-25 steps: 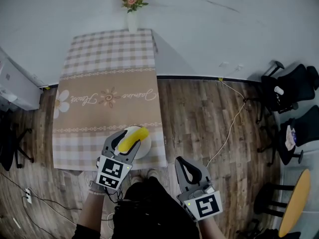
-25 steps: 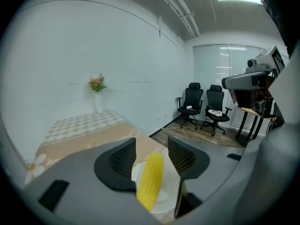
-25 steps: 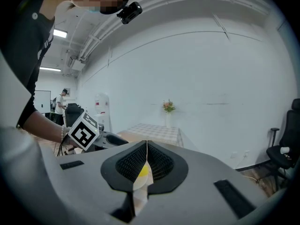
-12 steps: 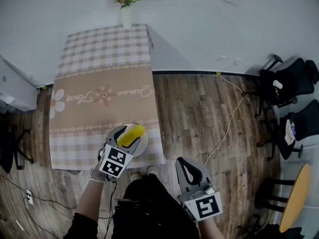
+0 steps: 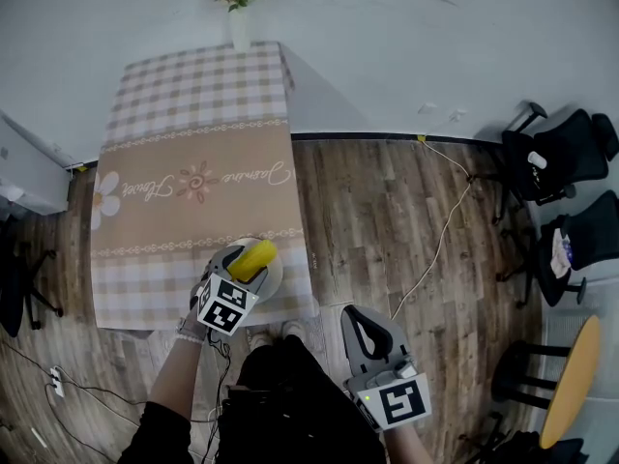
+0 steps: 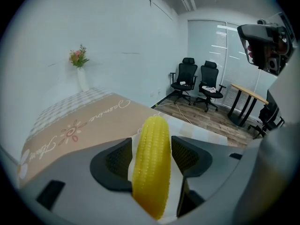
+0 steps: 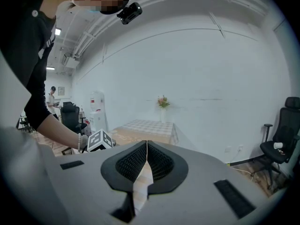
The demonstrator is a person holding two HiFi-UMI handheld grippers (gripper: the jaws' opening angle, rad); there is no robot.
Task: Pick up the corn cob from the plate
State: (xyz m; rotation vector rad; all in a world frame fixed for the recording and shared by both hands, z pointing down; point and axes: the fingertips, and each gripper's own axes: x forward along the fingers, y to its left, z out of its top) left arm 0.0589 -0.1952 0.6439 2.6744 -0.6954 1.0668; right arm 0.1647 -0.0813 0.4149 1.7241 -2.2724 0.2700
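My left gripper [image 6: 151, 146] has just been opening; its jaws stand loose either side of the corn cob [image 5: 251, 256]. The cob lies on the plate [image 5: 273, 280], lengthwise along them, tip pointing away. My right gripper [image 7: 146, 161] is clenched, empty.

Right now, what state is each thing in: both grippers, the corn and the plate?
Round white plate: flat on the checked tablecloth.
Yellow corn cob: lying on that plate, ungripped.
Left gripper: open; fingers have just been opening, one either side of the cob.
Right gripper: shut, empty.
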